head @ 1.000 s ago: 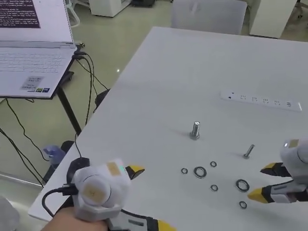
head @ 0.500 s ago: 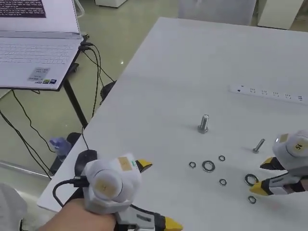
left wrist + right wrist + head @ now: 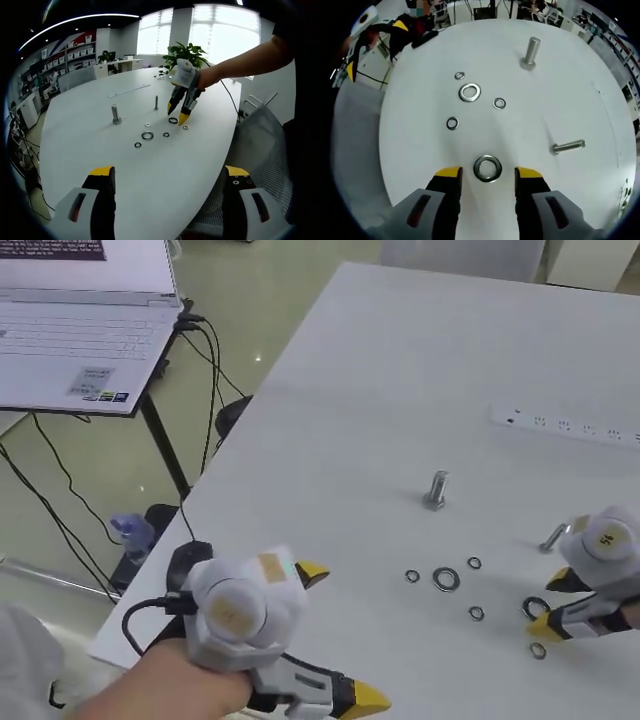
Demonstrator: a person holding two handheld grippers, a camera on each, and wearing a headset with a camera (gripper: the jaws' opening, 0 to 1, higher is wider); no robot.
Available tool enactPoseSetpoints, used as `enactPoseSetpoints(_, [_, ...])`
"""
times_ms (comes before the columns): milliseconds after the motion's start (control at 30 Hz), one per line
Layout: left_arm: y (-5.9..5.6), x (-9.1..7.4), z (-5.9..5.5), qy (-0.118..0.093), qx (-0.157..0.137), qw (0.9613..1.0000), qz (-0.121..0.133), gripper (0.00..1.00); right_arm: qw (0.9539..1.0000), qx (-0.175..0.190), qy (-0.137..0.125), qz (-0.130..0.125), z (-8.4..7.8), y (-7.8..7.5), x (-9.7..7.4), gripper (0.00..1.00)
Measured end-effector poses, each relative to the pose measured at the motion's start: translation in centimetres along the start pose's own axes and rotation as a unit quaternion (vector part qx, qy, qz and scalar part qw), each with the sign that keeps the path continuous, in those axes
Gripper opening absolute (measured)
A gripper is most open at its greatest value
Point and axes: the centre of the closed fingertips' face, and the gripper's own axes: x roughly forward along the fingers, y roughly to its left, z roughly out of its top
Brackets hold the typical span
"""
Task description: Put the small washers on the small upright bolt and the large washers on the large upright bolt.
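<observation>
Laptop (image 3: 70, 340); power strip (image 3: 570, 427); white table (image 3: 390, 370)

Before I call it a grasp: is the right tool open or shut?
Open: the right tool stands with jaws apart, one either side of a large washer.

On the bench (image 3: 330, 420), right between the jaws of the right claw (image 3: 549, 606): a big washer (image 3: 487, 168). Ahead of that claw, a bit to the left: three small washers (image 3: 452, 123) around another big washer (image 3: 470, 92). Further ahead: the big bolt (image 3: 530, 52), standing up. Close on the claw's right: the small bolt (image 3: 568, 146). Well apart, by the bench edge: the left claw (image 3: 341, 635).
</observation>
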Motion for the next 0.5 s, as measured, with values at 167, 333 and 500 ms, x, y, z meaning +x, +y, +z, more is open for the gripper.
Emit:
enactPoseSetpoints(167, [0.08,-0.07,-0.2,0.003,0.005,1.0,-0.002,0.88,0.9999,-0.002,0.009,-0.005,-0.15,-0.03,0.08,0.41])
enactPoseSetpoints(333, [0.24,-0.22,-0.02,-0.001,0.002,1.0,-0.002,0.87,0.9998,-0.007,0.015,-0.006,0.0,0.17,0.13,0.38])
enactPoseSetpoints(500, [0.04,-0.21,-0.03,0.001,0.013,0.9999,-0.005,0.86,0.9997,-0.005,0.024,-0.007,-0.03,0.2,0.13,0.34])
